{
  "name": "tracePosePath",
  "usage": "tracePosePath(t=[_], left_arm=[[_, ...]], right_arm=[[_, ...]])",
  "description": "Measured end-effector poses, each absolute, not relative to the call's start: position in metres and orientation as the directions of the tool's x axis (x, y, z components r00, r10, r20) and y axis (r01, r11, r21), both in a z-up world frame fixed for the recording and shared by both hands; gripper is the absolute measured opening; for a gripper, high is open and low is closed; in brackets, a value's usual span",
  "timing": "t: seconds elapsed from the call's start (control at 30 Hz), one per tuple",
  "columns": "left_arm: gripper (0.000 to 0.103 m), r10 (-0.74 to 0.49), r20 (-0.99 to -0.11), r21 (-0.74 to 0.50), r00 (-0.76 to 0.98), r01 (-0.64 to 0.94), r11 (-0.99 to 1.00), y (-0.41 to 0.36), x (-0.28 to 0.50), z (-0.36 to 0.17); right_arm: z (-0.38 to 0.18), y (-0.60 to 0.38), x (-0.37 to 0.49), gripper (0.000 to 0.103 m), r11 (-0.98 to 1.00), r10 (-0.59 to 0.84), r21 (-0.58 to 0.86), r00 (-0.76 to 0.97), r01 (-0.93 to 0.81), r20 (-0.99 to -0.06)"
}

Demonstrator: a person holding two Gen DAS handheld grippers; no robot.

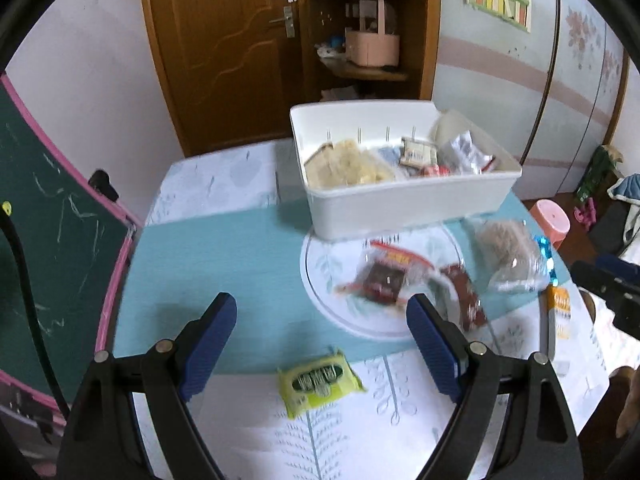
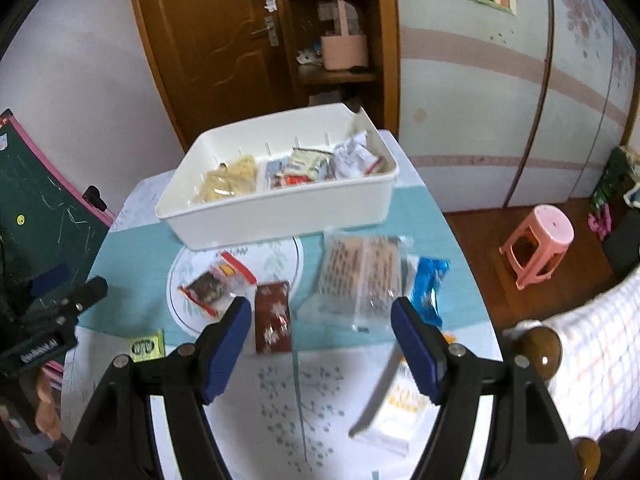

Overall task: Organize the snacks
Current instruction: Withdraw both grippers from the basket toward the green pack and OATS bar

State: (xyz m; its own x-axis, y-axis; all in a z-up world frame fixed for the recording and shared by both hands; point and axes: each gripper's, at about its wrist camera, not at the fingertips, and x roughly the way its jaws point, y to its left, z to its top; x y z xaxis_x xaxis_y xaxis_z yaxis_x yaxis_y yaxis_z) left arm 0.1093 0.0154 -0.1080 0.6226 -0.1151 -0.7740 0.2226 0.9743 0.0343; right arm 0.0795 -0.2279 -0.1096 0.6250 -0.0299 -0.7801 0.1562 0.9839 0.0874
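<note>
A white bin [image 1: 412, 204] [image 2: 280, 208] holding several snack packets stands at the far side of the table. In front of it lie loose snacks: a red-edged clear packet [image 1: 384, 276] [image 2: 212, 286], a dark red packet [image 1: 466, 296] [image 2: 273, 318], a large clear bag of brown snacks [image 1: 510, 254] [image 2: 362, 276], a blue packet [image 2: 428, 288], a green packet [image 1: 320, 382] [image 2: 147, 346] and a white-yellow packet [image 2: 394, 404] [image 1: 558, 312]. My left gripper [image 1: 322, 344] is open and empty above the green packet. My right gripper [image 2: 322, 344] is open and empty above the near table.
The table carries a teal and white leaf-print cloth [image 1: 224, 256]. A green chalkboard [image 1: 48, 240] stands at the left. A pink stool [image 2: 538, 240] is on the floor at the right. A wooden door and shelf [image 1: 360, 40] are behind.
</note>
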Motion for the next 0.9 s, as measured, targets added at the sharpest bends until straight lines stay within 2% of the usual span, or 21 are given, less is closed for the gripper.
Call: tracePosePath(t=[0.17,0.9], left_arm=[[0.086,-0.108,-0.803,0.03,0.586,0.221,0.975,0.018,0.096,-0.128],[0.086,-0.124,-0.894,-0.089,0.431,0.102,0.991,0.06,0.083,-0.194]], right_arm=[[-0.123,-0.229,0.067,0.073,0.986,-0.067,0.039,0.594,0.163,-0.802],[-0.176,-0.276,0.043,0.073,0.953,-0.071,0.085,0.485,0.292,-0.871]])
